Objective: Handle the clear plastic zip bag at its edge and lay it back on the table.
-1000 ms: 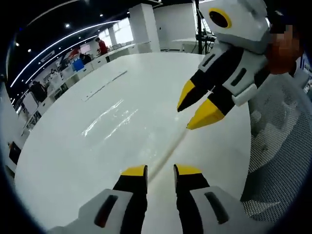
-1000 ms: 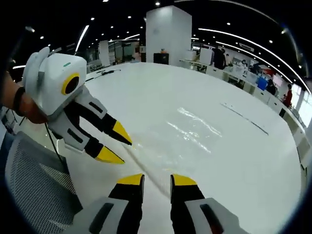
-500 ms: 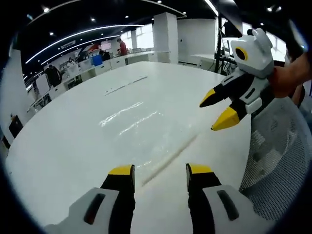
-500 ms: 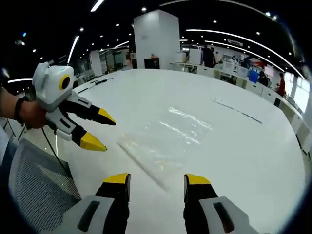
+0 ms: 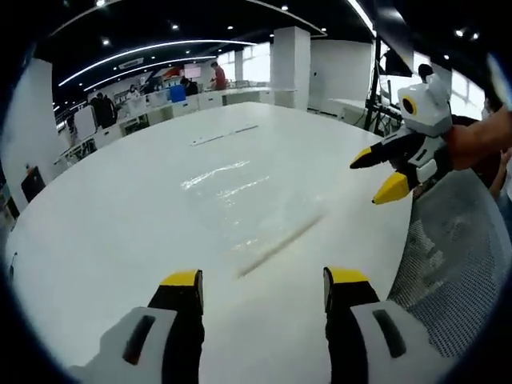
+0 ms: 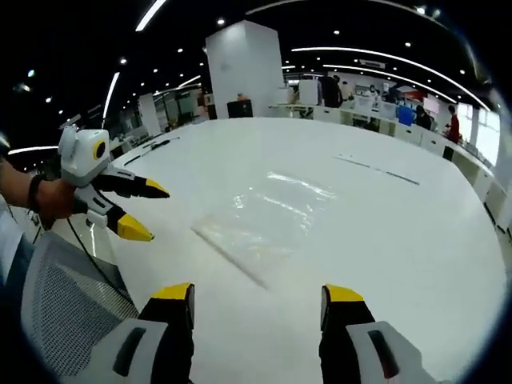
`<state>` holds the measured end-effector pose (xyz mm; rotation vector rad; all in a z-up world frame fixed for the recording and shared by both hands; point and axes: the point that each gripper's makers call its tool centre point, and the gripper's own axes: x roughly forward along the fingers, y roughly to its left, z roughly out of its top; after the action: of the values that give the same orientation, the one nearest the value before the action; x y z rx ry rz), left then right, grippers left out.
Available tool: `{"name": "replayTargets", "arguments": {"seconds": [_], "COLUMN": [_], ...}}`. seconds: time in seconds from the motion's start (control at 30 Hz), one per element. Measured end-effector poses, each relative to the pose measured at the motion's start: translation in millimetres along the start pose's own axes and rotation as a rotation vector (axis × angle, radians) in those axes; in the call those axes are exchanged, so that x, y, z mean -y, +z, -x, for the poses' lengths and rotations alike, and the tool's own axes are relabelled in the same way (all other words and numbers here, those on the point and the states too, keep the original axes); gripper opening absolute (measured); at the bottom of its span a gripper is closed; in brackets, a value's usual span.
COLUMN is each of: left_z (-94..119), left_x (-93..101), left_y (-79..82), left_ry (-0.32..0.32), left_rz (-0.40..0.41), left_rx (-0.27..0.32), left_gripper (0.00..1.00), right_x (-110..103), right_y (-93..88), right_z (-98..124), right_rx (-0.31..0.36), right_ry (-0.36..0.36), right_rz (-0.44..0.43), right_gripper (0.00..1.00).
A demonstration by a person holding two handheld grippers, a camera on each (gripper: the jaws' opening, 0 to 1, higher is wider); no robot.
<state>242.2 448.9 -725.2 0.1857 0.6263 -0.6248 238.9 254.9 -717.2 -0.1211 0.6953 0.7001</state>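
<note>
While zip bag [image 6: 258, 220] lies seemingly flat on table [image 6: 416, 240], both grippers' jaws apart, holding nothing.

A large white table [image 6: 416, 240] is seen in an open hall. A white pillar [image 6: 246, 68] stands behind it. Strip lights [image 6: 376, 56] are set in the dark ceiling; desks [image 5: 200, 100] line the far side.

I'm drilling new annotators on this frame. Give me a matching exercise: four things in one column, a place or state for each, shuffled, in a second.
Things:
1. clear zip bag
2. left gripper
3. mesh chair back
4. white pillar

Places or states:
A. stands beyond the table's far edge
B. lies flat on the white table
C. beside the table's near edge
D. jaws apart, holding nothing

Pairs: 1-B, 2-D, 3-C, 4-A
</note>
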Motion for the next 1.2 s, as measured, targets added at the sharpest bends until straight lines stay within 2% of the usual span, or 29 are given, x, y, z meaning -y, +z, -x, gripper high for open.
{"name": "replayTargets", "arguments": {"seconds": [0.27,0.4,0.43,0.53,0.6,0.73,0.97,1.2], "left_z": [8,15,19,18,22,22,17,15], "left_x": [5.4,4.8,7.2,12.9,17.8,11.9,16.8,16.8], "left_y": [-1.4,0.4,2.1,-7.9,-8.2,-2.9,-14.3,-15.0], "left_ry": [-0.001,0.016,0.024,0.025,0.022,0.035,0.022,0.017], "left_rz": [0.046,0.083,0.113,0.157,0.151,0.139,0.131,0.119], "left_rx": [0.009,0.032,0.047,0.042,0.026,0.03,0.0,-0.009], "left_gripper": [0.68,0.69,0.7,0.69,0.69,0.68,0.67,0.66], "right_x": [2,-1,-1,-2,-5,-6,-3,-2], "right_y": [-10.7,-13.4,-14.4,-17.6,-19.6,-24.4,-21.3,-22.6], "right_z": [7,12,12,16,17,20,25,26], "right_rx": [0.0,0.005,0.006,0.02,0.022,0.03,0.053,0.067], "right_ry": [-0.003,0.001,-0.001,-0.01,-0.012,-0.011,-0.027,-0.031], "right_rz": [-0.023,-0.032,-0.034,-0.063,-0.075,-0.083,-0.11,-0.115], "right_gripper": [0.73,0.77,0.77,0.77,0.77,0.78,0.77,0.77]}}
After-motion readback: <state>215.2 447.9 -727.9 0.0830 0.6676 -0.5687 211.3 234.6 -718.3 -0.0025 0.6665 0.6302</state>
